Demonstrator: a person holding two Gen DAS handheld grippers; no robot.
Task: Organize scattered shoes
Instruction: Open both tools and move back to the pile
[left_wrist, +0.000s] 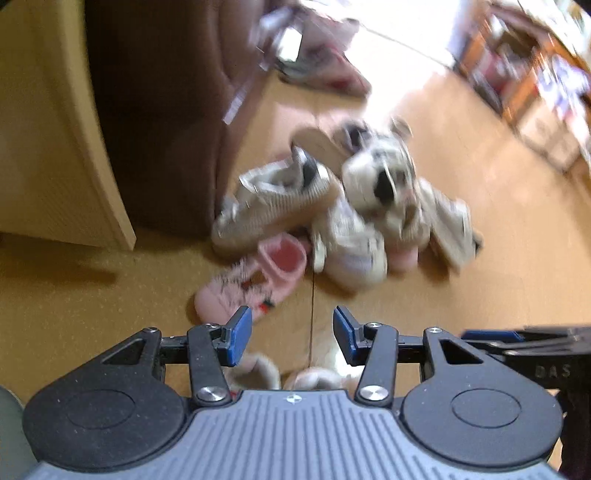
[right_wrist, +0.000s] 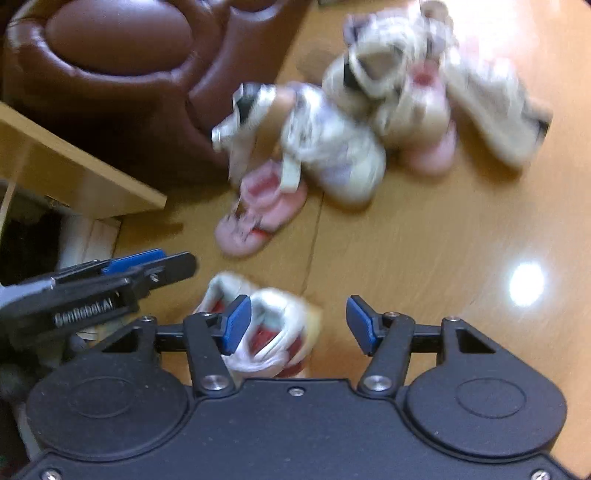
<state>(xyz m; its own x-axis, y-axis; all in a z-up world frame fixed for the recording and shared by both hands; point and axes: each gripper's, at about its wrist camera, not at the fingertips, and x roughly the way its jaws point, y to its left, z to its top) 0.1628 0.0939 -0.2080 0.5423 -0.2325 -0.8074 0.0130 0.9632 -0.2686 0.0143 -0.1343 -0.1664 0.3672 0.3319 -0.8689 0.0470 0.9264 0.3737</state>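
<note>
Bare floor (right_wrist: 461, 229) wide open on right of shoe pile (right_wrist: 369, 110). Left side tight: brown armchair (right_wrist: 122, 74) and wooden panel (right_wrist: 74, 170) crowd pile. Pink slipper (right_wrist: 262, 210) and white pair (right_wrist: 266, 325) sit in near path.

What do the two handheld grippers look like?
Left gripper: ribbed grey body, black round pivot housings, black linkage arms with silver screws, blue ribbed pads on the jaws. Right gripper: same build, but a black body. White lettering runs along the left gripper's side in the right wrist view.
</note>
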